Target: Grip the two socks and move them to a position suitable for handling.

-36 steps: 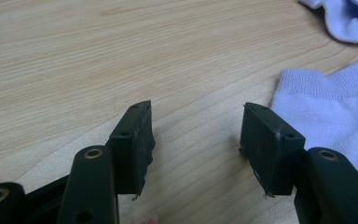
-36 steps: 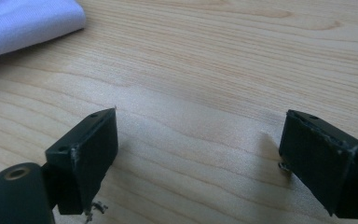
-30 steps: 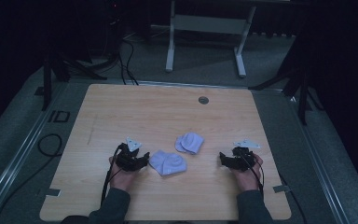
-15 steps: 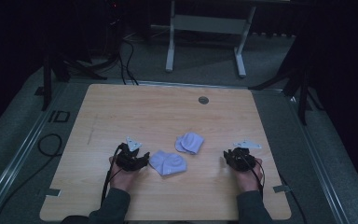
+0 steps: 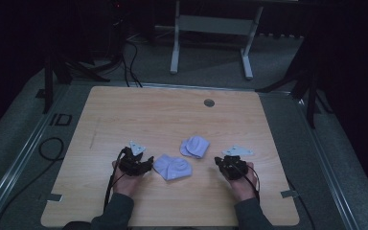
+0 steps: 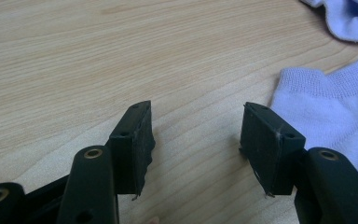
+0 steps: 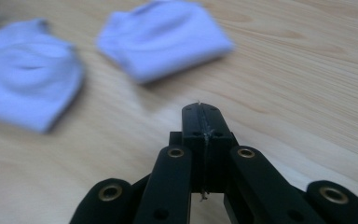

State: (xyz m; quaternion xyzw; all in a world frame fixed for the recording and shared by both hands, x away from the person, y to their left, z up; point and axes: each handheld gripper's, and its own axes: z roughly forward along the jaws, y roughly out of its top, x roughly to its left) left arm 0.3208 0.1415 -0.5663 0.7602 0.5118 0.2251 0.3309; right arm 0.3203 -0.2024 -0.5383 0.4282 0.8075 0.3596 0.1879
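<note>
Left gripper [image 5: 146,166]: your jaws stand spread, empty, just beside the near sock [image 5: 173,166].
Right gripper [image 5: 219,162]: your jaws have just closed, pressed together on nothing.
Far sock [image 5: 194,146]: between your grippers, mid-table.
Open room: the table [image 5: 172,110] toward its far edge.
Writing: none readable.

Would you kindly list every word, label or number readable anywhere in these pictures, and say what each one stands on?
"ID": large dark letters on the grey floor mat left of the wooden table.
Nothing readable on the two light purple socks, the table's round grommet, or either gripper.
</note>
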